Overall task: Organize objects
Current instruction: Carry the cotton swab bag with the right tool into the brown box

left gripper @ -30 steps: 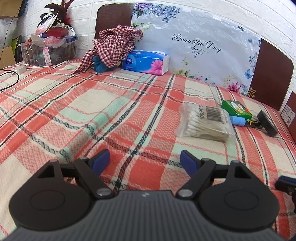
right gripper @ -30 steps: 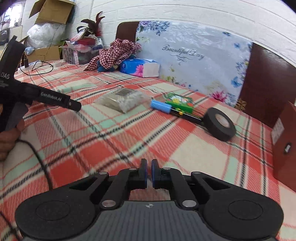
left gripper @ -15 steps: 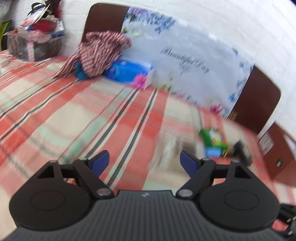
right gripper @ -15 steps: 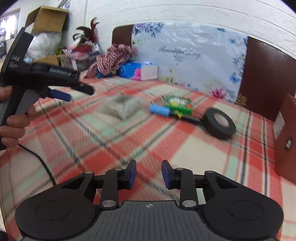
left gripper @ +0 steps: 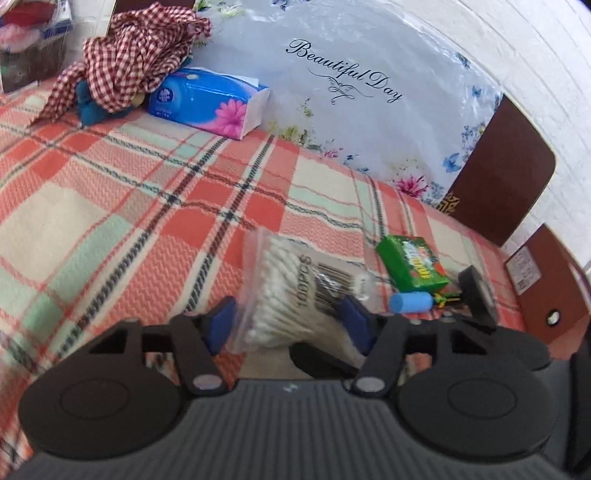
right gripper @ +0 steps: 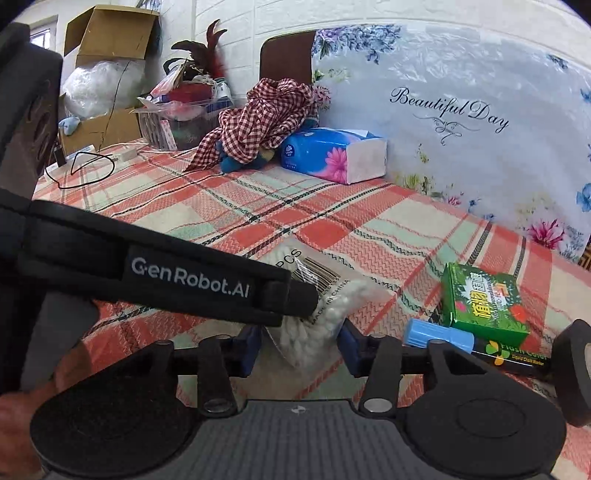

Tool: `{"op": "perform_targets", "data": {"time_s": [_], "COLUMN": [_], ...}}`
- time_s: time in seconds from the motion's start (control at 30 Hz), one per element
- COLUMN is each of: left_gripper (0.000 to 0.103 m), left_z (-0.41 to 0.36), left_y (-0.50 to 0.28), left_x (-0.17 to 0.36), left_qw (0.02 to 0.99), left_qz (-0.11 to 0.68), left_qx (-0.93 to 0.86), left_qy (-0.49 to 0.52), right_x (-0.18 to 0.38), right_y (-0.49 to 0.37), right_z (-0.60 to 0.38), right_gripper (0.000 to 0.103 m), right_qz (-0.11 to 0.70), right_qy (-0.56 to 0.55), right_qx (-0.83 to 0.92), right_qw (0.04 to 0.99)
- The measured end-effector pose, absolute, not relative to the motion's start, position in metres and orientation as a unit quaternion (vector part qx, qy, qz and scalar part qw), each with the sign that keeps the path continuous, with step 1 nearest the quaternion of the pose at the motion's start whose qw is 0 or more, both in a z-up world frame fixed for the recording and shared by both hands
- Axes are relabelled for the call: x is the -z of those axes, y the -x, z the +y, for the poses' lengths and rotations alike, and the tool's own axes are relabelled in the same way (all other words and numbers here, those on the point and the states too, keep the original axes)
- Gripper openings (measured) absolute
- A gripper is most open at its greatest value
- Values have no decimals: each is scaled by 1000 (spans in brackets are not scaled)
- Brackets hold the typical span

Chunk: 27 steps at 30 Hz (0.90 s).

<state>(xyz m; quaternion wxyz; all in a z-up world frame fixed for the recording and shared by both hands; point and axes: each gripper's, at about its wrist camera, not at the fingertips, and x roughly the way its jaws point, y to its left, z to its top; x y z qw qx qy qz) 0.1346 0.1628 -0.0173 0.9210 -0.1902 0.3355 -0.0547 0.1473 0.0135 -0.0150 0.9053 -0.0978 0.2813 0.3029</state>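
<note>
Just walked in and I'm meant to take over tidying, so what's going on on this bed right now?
A person is working two handheld grippers over the plaid blanket. Both have closed in on the bag of cotton swabs: the left gripper has just been closing with the bag between its jaws, the right gripper has just been opening around the bag's other end. Whether either pinches it yet is unclear. The green box, blue-capped marker and black tape roll lie untouched beside it.

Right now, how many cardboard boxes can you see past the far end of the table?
2: one open box high by the wall, and a second box below it holding a white plastic bundle. Others may be hidden behind the clutter.
</note>
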Motion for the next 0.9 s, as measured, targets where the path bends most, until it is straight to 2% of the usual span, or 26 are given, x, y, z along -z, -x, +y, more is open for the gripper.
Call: {"op": "perform_targets", "data": {"time_s": [0.03, 0.17, 0.37, 0.43, 0.6, 0.9], "left_gripper": [56, 55, 55, 49, 49, 48], "left_z": [163, 134, 40, 5, -64, -99], "left_y": [-133, -112, -63, -52, -38, -22], "left_x": [18, 16, 12, 11, 8, 3], "left_qw": [918, 914, 909, 898, 875, 871], "left_qz": [337, 345, 363, 375, 394, 405], "left_qx": [54, 70, 156, 200, 271, 272], "left_qy": [201, 201, 131, 112, 78, 52], "right_x": [15, 13, 13, 14, 13, 16], "right_y": [-146, -121, -55, -34, 2, 19], "right_z": [9, -21, -97, -127, -190, -216], "right_gripper": [39, 37, 35, 35, 35, 35], "right_qz": [281, 283, 295, 303, 312, 307], "right_qy": [91, 76, 56, 44, 10, -7], "right_qx": [-305, -300, -249, -222, -153, -137], "right_qw": [905, 908, 921, 926, 938, 942]}}
